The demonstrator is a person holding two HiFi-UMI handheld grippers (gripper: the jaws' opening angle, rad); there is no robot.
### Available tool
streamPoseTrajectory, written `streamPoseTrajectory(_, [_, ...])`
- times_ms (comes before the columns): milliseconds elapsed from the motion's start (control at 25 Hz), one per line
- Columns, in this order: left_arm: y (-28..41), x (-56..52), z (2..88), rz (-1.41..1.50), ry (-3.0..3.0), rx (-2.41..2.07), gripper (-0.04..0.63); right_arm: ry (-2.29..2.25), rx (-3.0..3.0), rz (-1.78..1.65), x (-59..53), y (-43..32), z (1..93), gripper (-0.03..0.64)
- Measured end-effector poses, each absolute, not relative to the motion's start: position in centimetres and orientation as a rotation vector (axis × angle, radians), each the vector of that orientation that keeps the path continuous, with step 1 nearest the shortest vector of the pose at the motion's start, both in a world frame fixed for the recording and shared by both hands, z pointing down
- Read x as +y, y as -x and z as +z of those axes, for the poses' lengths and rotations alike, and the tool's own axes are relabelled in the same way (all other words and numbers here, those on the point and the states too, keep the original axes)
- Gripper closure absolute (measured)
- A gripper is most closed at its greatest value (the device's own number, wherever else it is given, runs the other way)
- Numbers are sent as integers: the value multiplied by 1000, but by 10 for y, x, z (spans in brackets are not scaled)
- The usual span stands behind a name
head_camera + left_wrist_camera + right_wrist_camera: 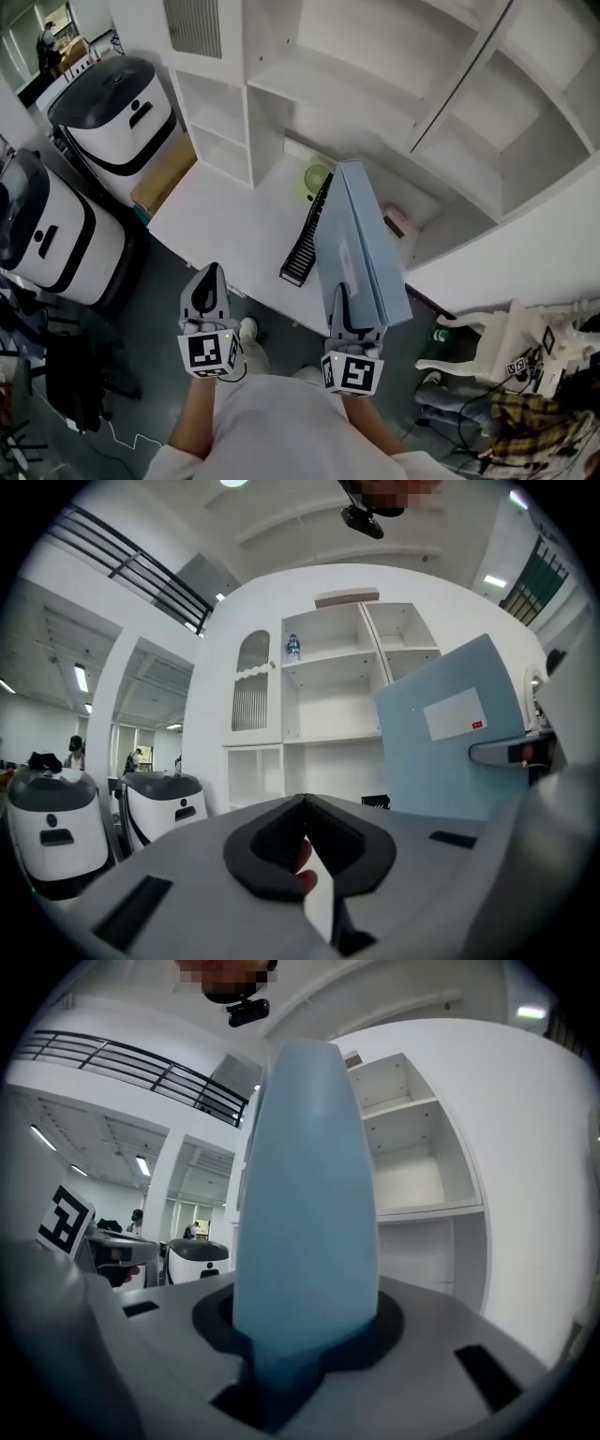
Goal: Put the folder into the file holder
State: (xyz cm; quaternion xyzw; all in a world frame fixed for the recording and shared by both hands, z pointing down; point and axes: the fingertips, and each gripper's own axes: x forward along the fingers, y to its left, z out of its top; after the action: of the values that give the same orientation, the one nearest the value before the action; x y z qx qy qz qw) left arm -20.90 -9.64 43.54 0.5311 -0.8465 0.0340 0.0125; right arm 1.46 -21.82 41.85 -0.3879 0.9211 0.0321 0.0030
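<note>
White desk (234,225) carries the black file holder (306,242), partly hidden behind the blue folder (361,248). Right gripper (352,314) clamps the folder's near end, raised over the desk. Left gripper (208,284) has its jaws together, empty.

Light-blue folder (361,246) on edge beside black file holder (305,242)

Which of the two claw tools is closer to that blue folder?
Right. The right gripper is clamped on the near edge of the blue folder; the left gripper hangs left of it, shut, not touching.
</note>
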Motion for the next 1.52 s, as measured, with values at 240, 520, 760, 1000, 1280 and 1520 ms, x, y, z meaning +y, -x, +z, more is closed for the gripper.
streamPoseTrajectory(240, [247, -152, 431, 113, -1886, -2446, 603, 1482, 2794, 72, -231, 12, 414, 476])
streamPoseTrajectory(520, [252, -204, 439, 88, -2061, -2262, 603, 1649, 2684, 70, -250, 31, 408, 476])
streamPoseTrajectory(760, [247, -239, 436, 75, -2146, -2171, 603, 1704, 2636, 40, -263, 41, 407, 476])
streamPoseTrajectory(1000, [246, -267, 431, 99, -2176, -2174, 603, 1705, 2613, 58, -281, 56, 416, 476])
streamPoseTrajectory(1280, [249, -284, 420, 70, -2230, -2174, 603, 1773, 2591, 47, -299, 68, 443, 474])
streamPoseTrajectory(1520, [254, -287, 412, 62, -2358, -2050, 603, 1925, 2507, 51, -311, 86, 470, 475])
